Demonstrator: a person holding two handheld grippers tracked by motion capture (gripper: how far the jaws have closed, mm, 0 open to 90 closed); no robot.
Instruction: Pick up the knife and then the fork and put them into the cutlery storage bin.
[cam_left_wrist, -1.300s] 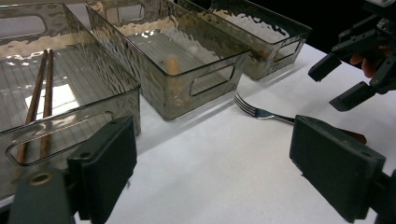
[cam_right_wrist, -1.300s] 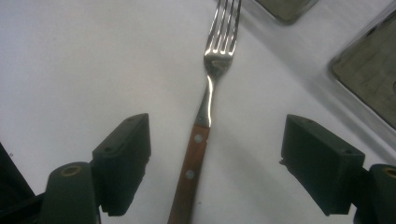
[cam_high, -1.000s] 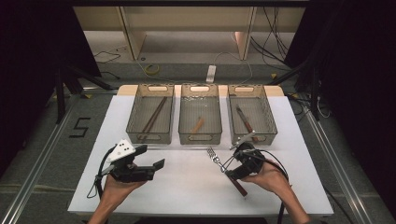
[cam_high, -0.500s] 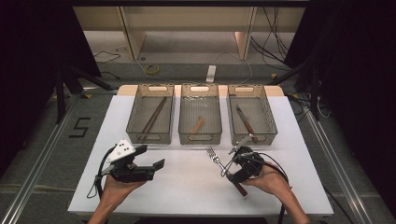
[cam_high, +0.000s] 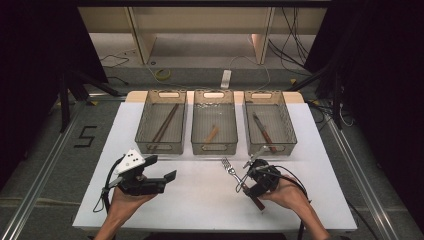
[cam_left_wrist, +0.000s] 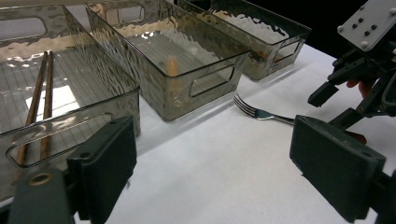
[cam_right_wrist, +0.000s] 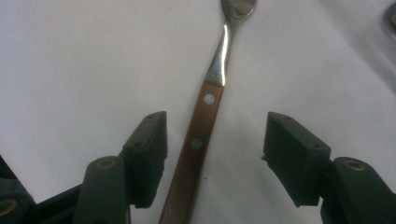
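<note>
A fork (cam_high: 231, 171) with a wooden handle lies on the white table (cam_high: 200, 205), in front of the middle and right bins. My right gripper (cam_high: 248, 186) points down over its handle. In the right gripper view the handle (cam_right_wrist: 205, 121) runs between the pads, nearer the left one. Neither pad touches it. The right gripper (cam_right_wrist: 217, 135) is open and its jaws have just been closing. My left gripper (cam_high: 161, 168) hovers open and empty at the front left. Its own view looks past its jaws (cam_left_wrist: 215, 163) at the fork (cam_left_wrist: 261, 113) and the right gripper (cam_left_wrist: 335, 105).
Three clear bins stand in a row at the back. The left bin (cam_high: 161, 148) holds chopsticks (cam_high: 164, 125), the middle bin (cam_high: 214, 148) a small wooden piece (cam_high: 212, 134), the right bin (cam_high: 270, 148) a wooden-handled knife (cam_high: 262, 131). Dark floor surrounds the table's edges.
The right gripper's jaws stand a little narrower over the fork's handle. The left gripper and the fork lie where they were.
</note>
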